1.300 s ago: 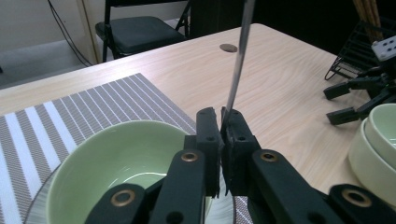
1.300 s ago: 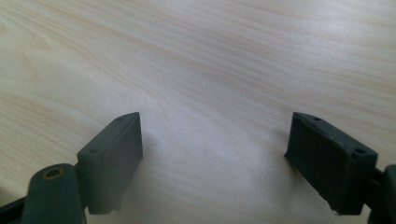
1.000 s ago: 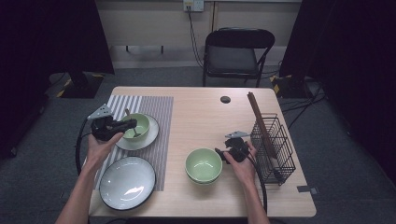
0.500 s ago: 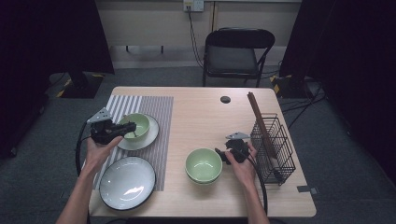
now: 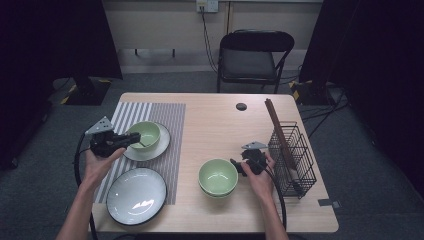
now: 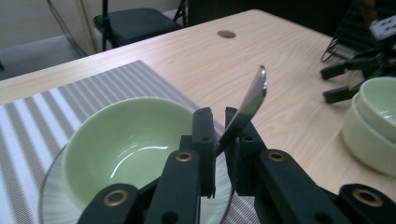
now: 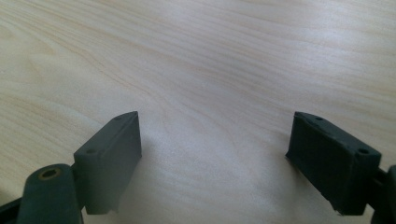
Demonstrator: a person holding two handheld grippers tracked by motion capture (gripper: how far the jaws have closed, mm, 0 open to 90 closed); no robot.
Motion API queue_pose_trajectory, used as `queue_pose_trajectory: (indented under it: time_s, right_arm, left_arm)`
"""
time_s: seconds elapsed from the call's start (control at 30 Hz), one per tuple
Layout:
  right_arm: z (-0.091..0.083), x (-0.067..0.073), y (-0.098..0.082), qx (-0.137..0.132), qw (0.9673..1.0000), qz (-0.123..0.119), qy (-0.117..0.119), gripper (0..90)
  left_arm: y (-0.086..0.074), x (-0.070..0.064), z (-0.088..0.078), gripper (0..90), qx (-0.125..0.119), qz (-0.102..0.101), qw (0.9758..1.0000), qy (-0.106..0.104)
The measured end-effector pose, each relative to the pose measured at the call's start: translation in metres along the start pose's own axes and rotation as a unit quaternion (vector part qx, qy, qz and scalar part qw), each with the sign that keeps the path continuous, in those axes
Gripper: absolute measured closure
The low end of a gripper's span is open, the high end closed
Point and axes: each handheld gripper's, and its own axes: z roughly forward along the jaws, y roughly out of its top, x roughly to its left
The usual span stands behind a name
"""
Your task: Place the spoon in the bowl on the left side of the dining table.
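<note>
the left gripper (image 6: 218, 133) pinches the spoon (image 6: 247, 106) handle over the green bowl (image 6: 126, 140); lift it straight, keeping the grip firm. the right gripper (image 7: 215, 158) sits spread above the surface (image 7: 210, 56).

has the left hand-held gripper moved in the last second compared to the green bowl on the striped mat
Yes. In the high view the left hand-held gripper, shut on a spoon, has drawn slightly leftward, from over the green bowl to its left rim.

Two black handheld grippers, left gripper (image 5: 134, 139) at frame left, right gripper (image 5: 234, 166) right of centre, grey three-cornered plates on top, black trailing cables, brass-ringed screws, blocky black pads (image 7: 114, 149), bare forearms.
</note>
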Motion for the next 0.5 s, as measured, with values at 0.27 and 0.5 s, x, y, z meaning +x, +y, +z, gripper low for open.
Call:
queue_pose_trajectory:
  time_s: [0.27,0.5]
  right_arm:
    - [0.000,0.000,0.000,0.000,1.0000,0.000,0.000,16.5]
    - [0.000,0.000,0.000,0.000,1.0000,-0.001,0.001,16.5]
  left_arm:
    - [-0.005,0.010,-0.009,78.5,-0.015,-0.020,0.9997,0.008]
    - [-0.011,0.022,-0.014,81.9,-0.033,-0.059,0.9976,0.014]
